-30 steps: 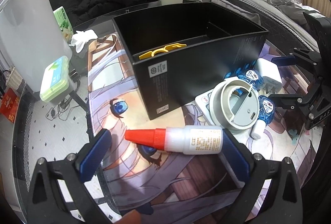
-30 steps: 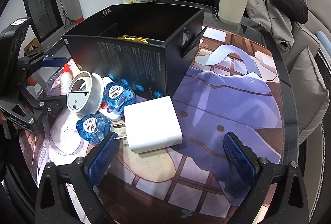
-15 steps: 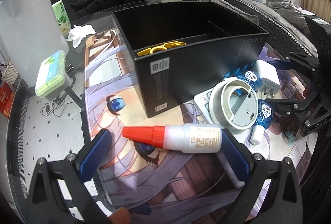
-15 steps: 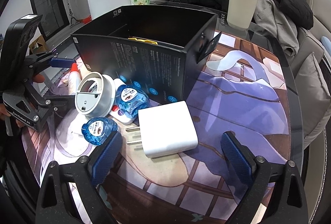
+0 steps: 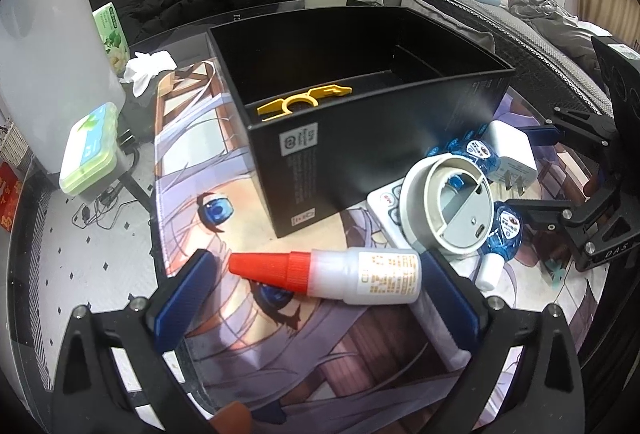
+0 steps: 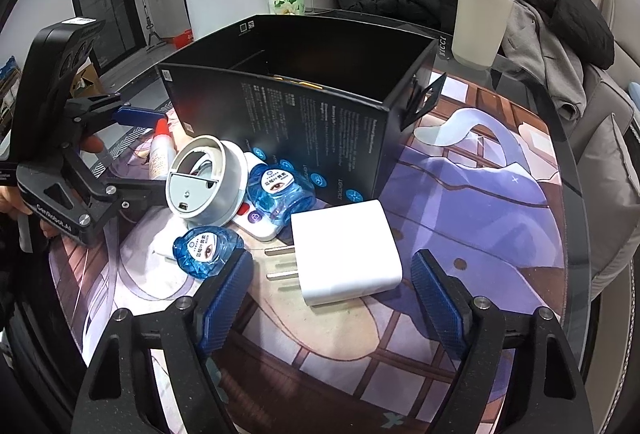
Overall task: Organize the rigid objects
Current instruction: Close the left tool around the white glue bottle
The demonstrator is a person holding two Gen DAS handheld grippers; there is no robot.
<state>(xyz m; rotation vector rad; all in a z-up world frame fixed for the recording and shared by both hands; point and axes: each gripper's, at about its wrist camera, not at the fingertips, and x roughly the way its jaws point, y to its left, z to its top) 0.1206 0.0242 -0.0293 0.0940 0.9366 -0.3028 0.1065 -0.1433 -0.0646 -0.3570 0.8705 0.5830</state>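
Note:
A glue bottle (image 5: 324,276) with a red cap lies lengthwise on the printed mat between the pads of my left gripper (image 5: 316,298). Its red tip stands just clear of the left pad, so that gripper is open. In the right wrist view a white plug charger (image 6: 346,254) lies flat between the fingers of my right gripper (image 6: 332,298). Those jaws are closing, and both pads are still apart from the charger. An open black box (image 5: 360,137) stands behind, with a yellow piece (image 5: 304,101) inside.
A round white-grey device (image 5: 448,205), a white remote (image 6: 256,222) and two blue eye-drop bottles (image 6: 280,189) (image 6: 206,252) crowd the space between the grippers. A white cup (image 6: 480,25) stands at the far table edge, with coats behind it. Bare mat lies right of the box.
The right gripper's fingers have drawn closer together on both sides of the charger, which now sits centred between them. The left gripper and the glue bottle have hardly shifted.

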